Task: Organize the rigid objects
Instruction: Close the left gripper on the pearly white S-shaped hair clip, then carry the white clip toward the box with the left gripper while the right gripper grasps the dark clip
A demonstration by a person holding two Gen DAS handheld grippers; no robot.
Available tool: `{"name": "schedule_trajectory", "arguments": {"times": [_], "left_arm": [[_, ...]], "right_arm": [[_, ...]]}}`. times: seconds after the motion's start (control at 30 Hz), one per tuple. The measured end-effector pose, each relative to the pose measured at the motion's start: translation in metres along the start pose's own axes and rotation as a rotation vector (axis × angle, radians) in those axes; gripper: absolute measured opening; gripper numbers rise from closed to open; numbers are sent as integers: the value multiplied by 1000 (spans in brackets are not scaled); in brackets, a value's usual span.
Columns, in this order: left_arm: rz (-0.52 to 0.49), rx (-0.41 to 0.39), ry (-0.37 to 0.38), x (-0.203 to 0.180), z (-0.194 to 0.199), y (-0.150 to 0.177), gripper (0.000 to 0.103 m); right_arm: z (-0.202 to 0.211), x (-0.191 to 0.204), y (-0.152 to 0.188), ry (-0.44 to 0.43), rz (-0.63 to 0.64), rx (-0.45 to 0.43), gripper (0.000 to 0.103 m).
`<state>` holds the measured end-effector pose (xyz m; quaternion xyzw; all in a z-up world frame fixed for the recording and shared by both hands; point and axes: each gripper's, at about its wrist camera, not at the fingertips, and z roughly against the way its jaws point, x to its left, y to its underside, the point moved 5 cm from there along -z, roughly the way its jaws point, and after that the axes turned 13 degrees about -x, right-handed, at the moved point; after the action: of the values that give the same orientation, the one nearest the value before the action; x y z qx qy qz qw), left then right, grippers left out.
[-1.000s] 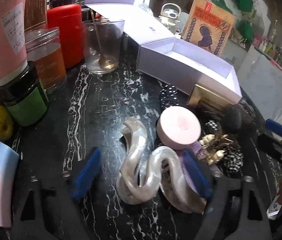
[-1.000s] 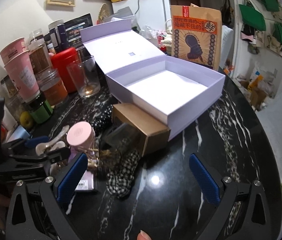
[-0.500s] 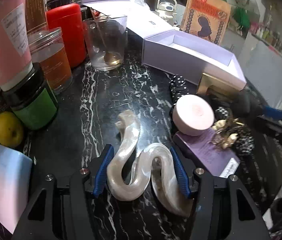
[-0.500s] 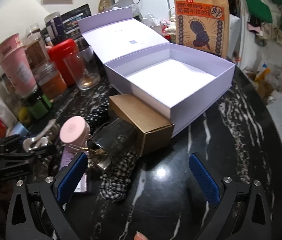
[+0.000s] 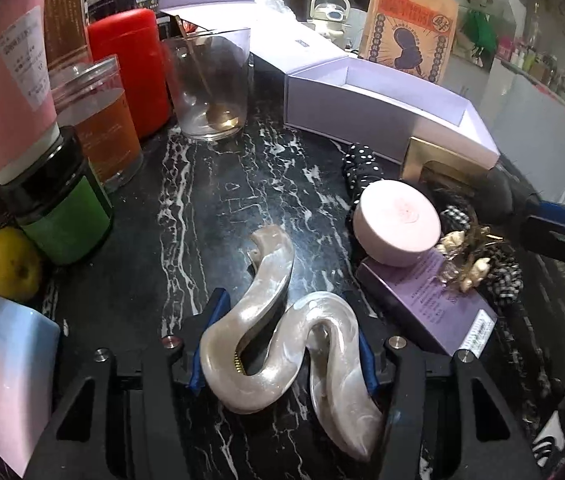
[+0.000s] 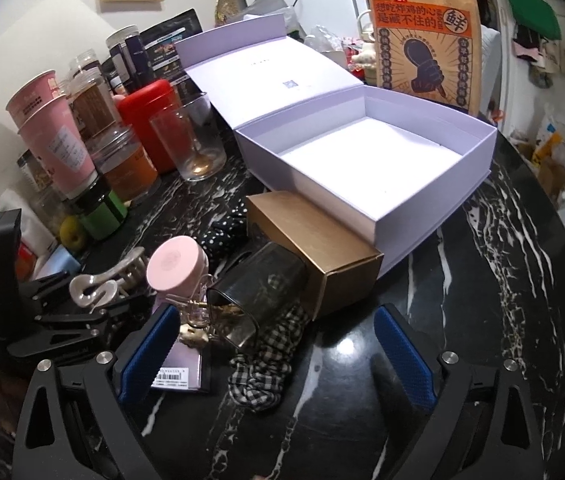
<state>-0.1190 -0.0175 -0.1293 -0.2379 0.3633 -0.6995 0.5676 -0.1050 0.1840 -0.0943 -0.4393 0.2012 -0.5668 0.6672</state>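
My left gripper (image 5: 282, 346) is shut on a pearly white wavy hair claw (image 5: 278, 320), its blue pads pressing both sides, just above the black marble table (image 5: 210, 208). The claw also shows at the left of the right wrist view (image 6: 94, 288). An open lilac box (image 6: 366, 168) stands behind, empty. A pink round jar (image 5: 396, 220), a purple flat box (image 5: 426, 304), a brown carton (image 6: 314, 240) and a dark glass cup (image 6: 258, 292) on its side lie in a pile. My right gripper (image 6: 274, 356) is open and empty, above that pile.
Along the left stand pink paper cups (image 6: 56, 136), a red canister (image 5: 130, 68), a clear glass (image 5: 212, 84), an amber jar (image 5: 102, 124), a green jar (image 5: 62, 208) and a lemon (image 5: 12, 264). Checkered (image 6: 262, 372) and dotted (image 5: 360, 168) fabric pieces lie among the pile. A snack bag (image 6: 422, 36) stands behind the box.
My left gripper has closed from wide open onto the hair claw. My right gripper has shifted slightly toward the pile and stays open.
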Motion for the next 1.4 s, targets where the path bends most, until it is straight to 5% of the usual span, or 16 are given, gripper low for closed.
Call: {"name": "schedule_trajectory", "arguments": {"times": [0.27, 0.43, 0.53, 1.4], "left_arm": [[70, 4, 44, 5, -2, -4, 55], [70, -1, 46, 1, -8, -7, 55], [68, -4, 37, 2, -9, -8, 55], [36, -77, -7, -2, 23, -34, 55]], "right_arm": [[2, 14, -5, -39, -4, -43, 73], [-7, 17, -3, -20, -18, -30, 67], [-9, 9, -4, 17, -60, -48, 45], [22, 13, -11, -56, -78, -111, 38]]}}
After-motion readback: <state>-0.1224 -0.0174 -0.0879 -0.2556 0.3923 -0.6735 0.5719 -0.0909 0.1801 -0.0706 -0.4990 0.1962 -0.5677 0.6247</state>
